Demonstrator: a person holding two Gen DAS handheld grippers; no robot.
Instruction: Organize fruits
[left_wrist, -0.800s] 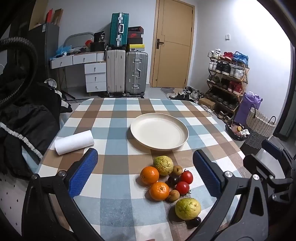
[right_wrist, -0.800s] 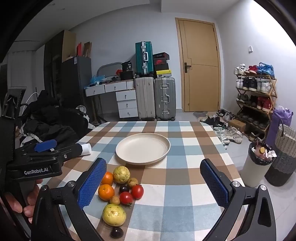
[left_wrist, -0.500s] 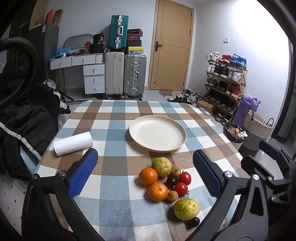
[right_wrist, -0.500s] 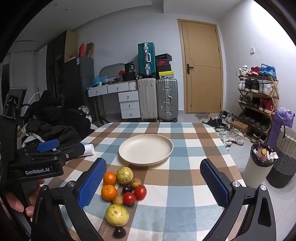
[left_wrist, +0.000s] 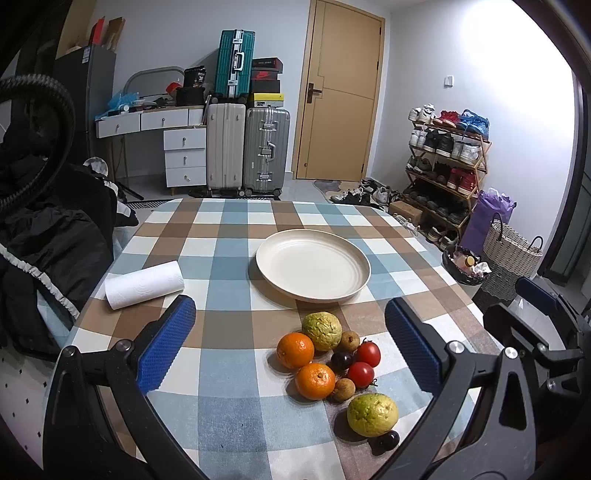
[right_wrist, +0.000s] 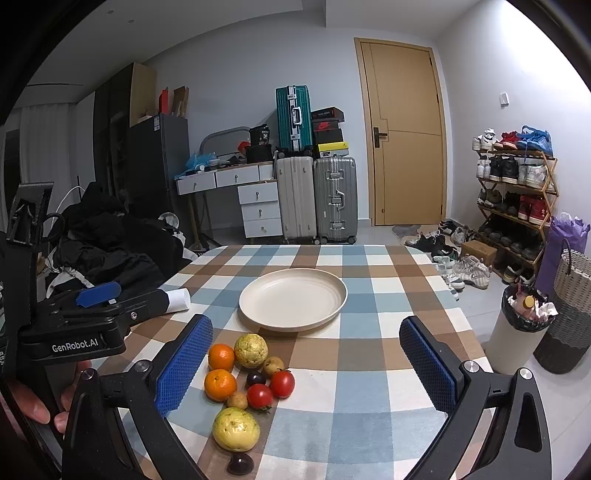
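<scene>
A: Checked cloth on the desk (left_wrist: 229, 236), cluttered room behind. What've we got nearest?

B: Our left tool (left_wrist: 288, 343), jaws wide apart, nothing betw. them. Right tool (right_wrist: 306, 360) same: spread wide, empty, above the desk. Left tool's body shows at the left edge of the right view, w/ a hand (right_wrist: 33, 406) under it.

A: Fruit?

B: All in one cluster on the cloth, near edge. Closest: small dark plum (left_wrist: 386, 439), touching a big yellow-green guava (left_wrist: 372, 414). Then two oranges (left_wrist: 315, 380), two red tomatoes (left_wrist: 360, 373), another dark plum betw. them, a couple of small brown fruits.

A: And behind?

B: Second guava (left_wrist: 321, 330) at the far end of the cluster, just short of the plate (left_wrist: 280, 254). Plate's cream, mid-desk, nothing on it. Paper roll (left_wrist: 144, 284) lies on its side, well left of the plate.

A: Beyond the desk?

B: Suitcases (left_wrist: 247, 151), a door, a shoe rack on the right.
</scene>
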